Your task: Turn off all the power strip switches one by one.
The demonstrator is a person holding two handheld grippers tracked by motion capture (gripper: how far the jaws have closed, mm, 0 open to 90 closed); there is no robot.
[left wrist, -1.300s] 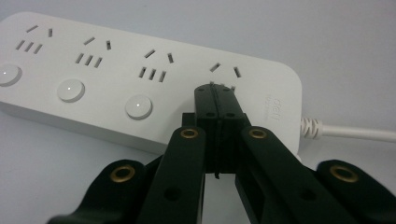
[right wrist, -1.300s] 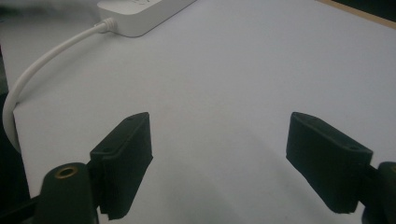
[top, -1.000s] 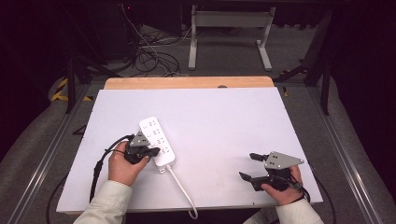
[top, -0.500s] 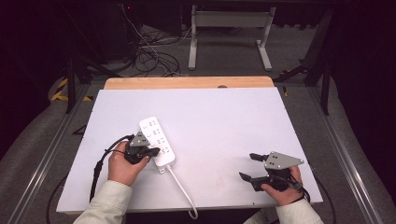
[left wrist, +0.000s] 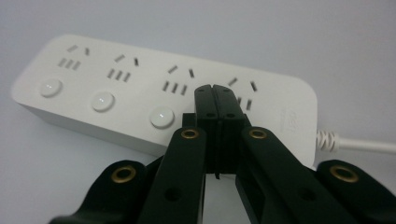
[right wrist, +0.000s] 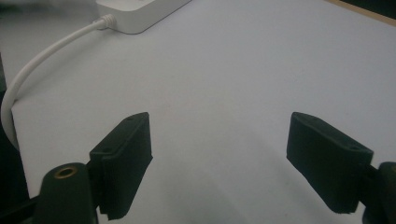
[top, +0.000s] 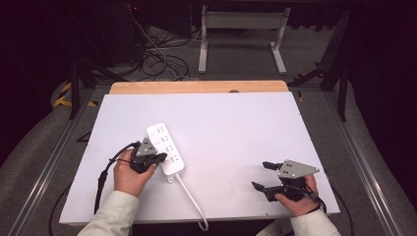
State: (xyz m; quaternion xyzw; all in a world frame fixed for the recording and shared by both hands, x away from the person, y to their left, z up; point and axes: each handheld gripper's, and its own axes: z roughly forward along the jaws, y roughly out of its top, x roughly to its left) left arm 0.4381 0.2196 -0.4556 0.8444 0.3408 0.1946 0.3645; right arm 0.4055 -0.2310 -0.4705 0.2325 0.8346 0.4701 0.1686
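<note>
The left gripper [left wrist: 215,93], jaws clenched together on nothing, has its tips over the white power strip [left wrist: 140,100], at the socket nearest the cord [left wrist: 355,144], perhaps touching. Faint embossed lettering beside that end is too blurred to read. The strip carries four socket sets and round buttons. The right gripper [right wrist: 219,158] hangs released, well apart.
</note>
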